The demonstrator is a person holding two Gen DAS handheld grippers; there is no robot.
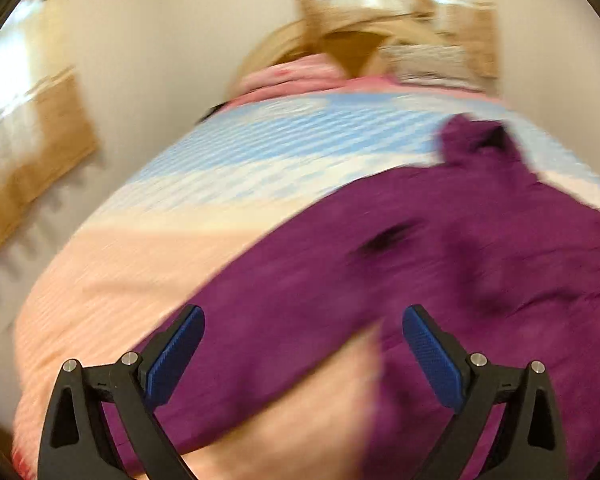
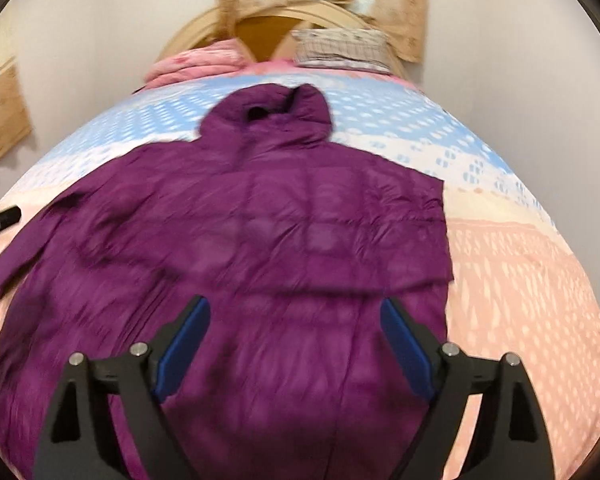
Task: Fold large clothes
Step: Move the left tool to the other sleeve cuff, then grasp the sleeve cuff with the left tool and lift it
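Your purple jacket (image 2: pixel 284 240) lies spread flat on the bed (image 2: pixel 520 280), hood (image 2: pixel 268 112) toward twelve o'clock near the headboard, filling the middle of the right view. The sleeve (image 2: pixel 24 248) at nine o'clock is stretched out; the edge at three o'clock runs straight, so that side looks already folded in, though blur makes this uncertain. You seem to be between folds.

Your left gripper (image 1: pixel 303 354) hovers over the jacket's edge with jaws wide apart, holding nothing. Your right gripper (image 2: pixel 294 348) hangs over the lower body, jaws equally wide and empty.

Next, I'd take the outstretched sleeve and bring it across the body. The shell is quilted, puffy and slick-looking, so it will likely spring back; pinch deep. The bedspread is soft, patterned pink and blue.
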